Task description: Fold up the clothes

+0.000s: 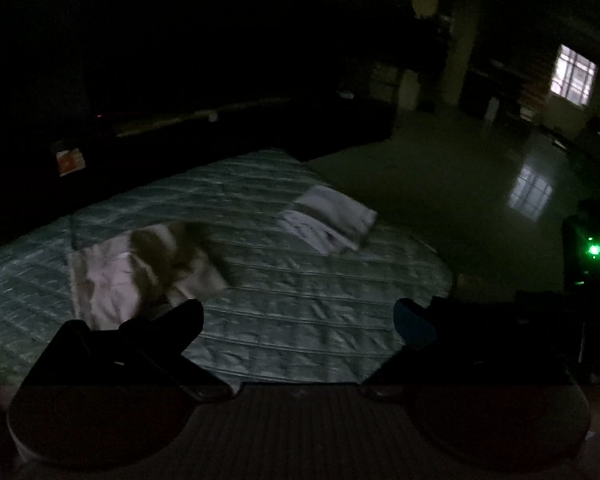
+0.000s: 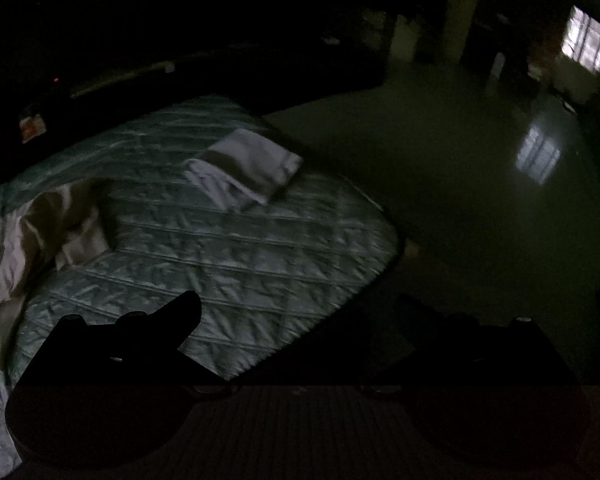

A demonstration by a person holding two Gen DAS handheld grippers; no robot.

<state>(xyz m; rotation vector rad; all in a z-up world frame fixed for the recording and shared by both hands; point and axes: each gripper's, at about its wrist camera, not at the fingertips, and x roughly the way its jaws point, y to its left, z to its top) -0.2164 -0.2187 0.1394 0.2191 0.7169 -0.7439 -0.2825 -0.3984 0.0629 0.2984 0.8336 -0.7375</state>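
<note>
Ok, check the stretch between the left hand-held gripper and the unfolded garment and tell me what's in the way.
Nothing visible. Only bare quilted mattress lies between the open left hand-held gripper and the crumpled garment. The folded stack sits apart, further back.

The quilted bed cover [image 1: 284, 312] is pale blue-green, stitched in long rows of diamonds. The folded stack [image 1: 332, 218] far right is white with a greyish layer. The loose garment [image 1: 140, 268] near left is pinkish-white with olive-brown patches. The floor [image 1: 440, 184] is dull green.
</note>
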